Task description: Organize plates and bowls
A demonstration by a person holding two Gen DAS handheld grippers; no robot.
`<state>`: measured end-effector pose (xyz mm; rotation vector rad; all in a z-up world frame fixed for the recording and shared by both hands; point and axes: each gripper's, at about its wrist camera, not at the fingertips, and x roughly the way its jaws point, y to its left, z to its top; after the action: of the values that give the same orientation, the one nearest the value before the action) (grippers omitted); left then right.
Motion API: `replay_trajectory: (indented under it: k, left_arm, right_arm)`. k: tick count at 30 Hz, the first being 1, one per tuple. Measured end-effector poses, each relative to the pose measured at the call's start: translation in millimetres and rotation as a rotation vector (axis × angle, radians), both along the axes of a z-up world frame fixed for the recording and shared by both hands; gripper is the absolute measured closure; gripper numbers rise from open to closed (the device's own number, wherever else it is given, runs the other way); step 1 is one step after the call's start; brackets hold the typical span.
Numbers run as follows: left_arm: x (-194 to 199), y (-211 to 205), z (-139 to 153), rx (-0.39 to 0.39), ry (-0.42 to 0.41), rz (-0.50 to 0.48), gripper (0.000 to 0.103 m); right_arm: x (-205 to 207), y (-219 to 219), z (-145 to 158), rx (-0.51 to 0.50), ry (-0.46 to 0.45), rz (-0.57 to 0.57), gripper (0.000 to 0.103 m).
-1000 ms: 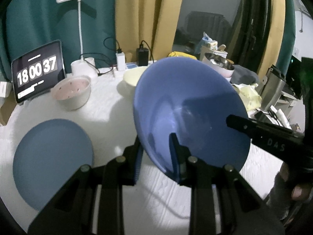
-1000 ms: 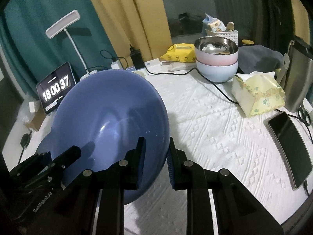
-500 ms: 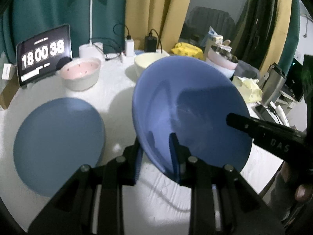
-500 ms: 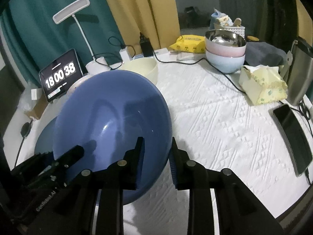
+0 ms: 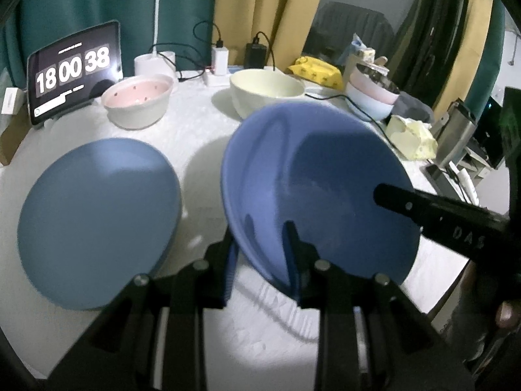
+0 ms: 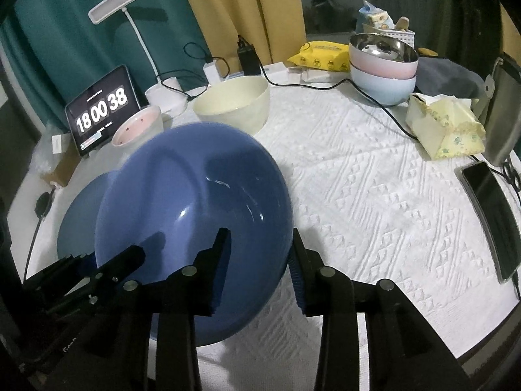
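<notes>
At the far left a clock tablet (image 5: 73, 71) is propped at the table's edge, with a pink bowl (image 5: 138, 101) just beside it. In front of these a flat blue plate (image 5: 97, 221) lies on the white tablecloth (image 6: 374, 195). To its right a large blue bowl (image 5: 312, 192) is held tilted above the cloth, its rim clamped by the left gripper (image 5: 260, 254), one finger inside and one outside. A cream bowl (image 5: 267, 91) stands behind it. In the right wrist view, the right gripper (image 6: 260, 267) is seen with its jaws apart around the bowl's near rim; one finger lies inside, the other clear of the wall, so the bowl appears to be carried by the left grip alone. Further right, stacked bowls (image 6: 384, 68), a tissue pack (image 6: 446, 127) and a phone (image 6: 491, 215) are noted. A slip is judged possible, since a smooth, tilted bowl is pinched at one edge only. Contact with the plate could also occur if the bowl is swung left too low.
</notes>
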<state>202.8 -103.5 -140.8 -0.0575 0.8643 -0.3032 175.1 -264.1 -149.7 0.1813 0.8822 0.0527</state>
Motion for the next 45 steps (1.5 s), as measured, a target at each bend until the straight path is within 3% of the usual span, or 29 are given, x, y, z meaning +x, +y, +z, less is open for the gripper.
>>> replay_trajectory:
  k: [4,26,45]
  left_arm:
    - [-2,4,4,0.005,-0.014,0.009,0.074]
    - [0,23,44,0.049,-0.125,0.08,0.066]
    - [50,21,66,0.064,-0.166,0.078,0.058]
  right_arm:
    - [0,0,3,-0.005,-0.015,0.003,0.061]
    - [10,-2,38,-0.014,-0.09,0.006,0.061]
    - [55,-11,50,-0.028,-0.116,0.029,0.061]
